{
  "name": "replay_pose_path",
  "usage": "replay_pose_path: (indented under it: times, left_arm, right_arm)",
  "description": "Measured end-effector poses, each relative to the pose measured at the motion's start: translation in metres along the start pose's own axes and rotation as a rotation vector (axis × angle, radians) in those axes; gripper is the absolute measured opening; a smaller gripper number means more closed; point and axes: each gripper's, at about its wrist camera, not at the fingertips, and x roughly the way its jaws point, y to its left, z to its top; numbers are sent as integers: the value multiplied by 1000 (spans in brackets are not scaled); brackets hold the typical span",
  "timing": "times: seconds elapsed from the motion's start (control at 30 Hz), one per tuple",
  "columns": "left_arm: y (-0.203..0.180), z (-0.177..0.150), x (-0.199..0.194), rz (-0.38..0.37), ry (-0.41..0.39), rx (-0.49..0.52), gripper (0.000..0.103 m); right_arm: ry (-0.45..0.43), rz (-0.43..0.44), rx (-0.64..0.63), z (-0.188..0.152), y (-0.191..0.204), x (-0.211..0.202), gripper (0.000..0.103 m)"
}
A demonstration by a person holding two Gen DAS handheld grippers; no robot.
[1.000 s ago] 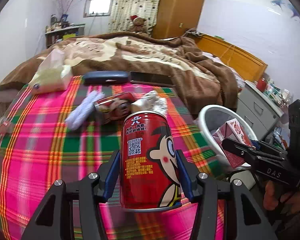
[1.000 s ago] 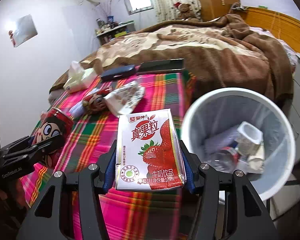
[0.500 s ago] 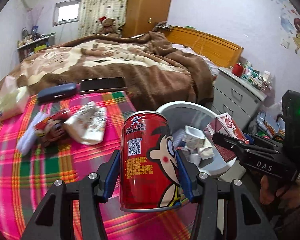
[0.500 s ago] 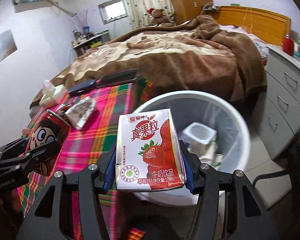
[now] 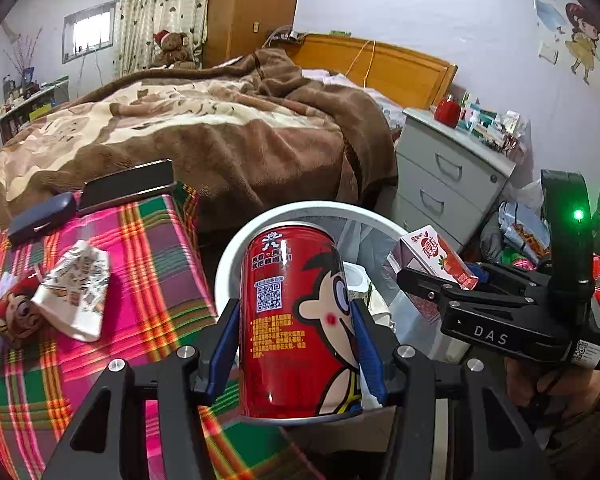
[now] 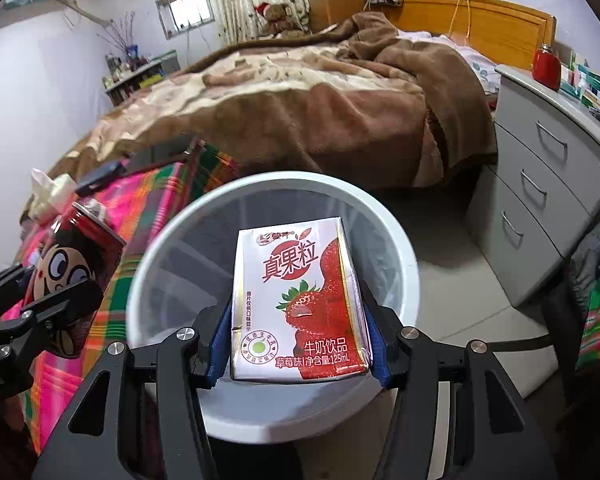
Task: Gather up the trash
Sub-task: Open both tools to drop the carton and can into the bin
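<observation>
The round white plastic trash bin (image 6: 404, 264) is taken as the landmark. The plaid-covered bench (image 5: 156, 264) is placed to its left, the grey drawer cabinet (image 6: 548, 184) to its right, and the bed with the brown fleece blanket (image 6: 300, 96) behind it. A crumpled printed paper wrapper (image 5: 76, 292) is laid on the bench.

Carton (image 6: 300, 304): "真果粒", "125mL". Right gripper (image 5: 436, 280) body: "DAS". Can (image 5: 296, 320): QR code.
</observation>
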Motion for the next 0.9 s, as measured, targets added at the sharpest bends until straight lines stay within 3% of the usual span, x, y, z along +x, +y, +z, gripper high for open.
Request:
replay_pose_path:
  times: [0.33,0.47,0.9]
  left_arm:
    - [-7,9,38,-25,35,-5,55]
    - [-7,12,44,-27,33,-16,65]
    - [11,1,19,10,1,-60,65]
  right_arm:
    - [59,-50,-15,1,-17,20,57]
    - [52,-11,6,1,-23,20,63]
    - [-6,-5,27,0,-16,3,64]
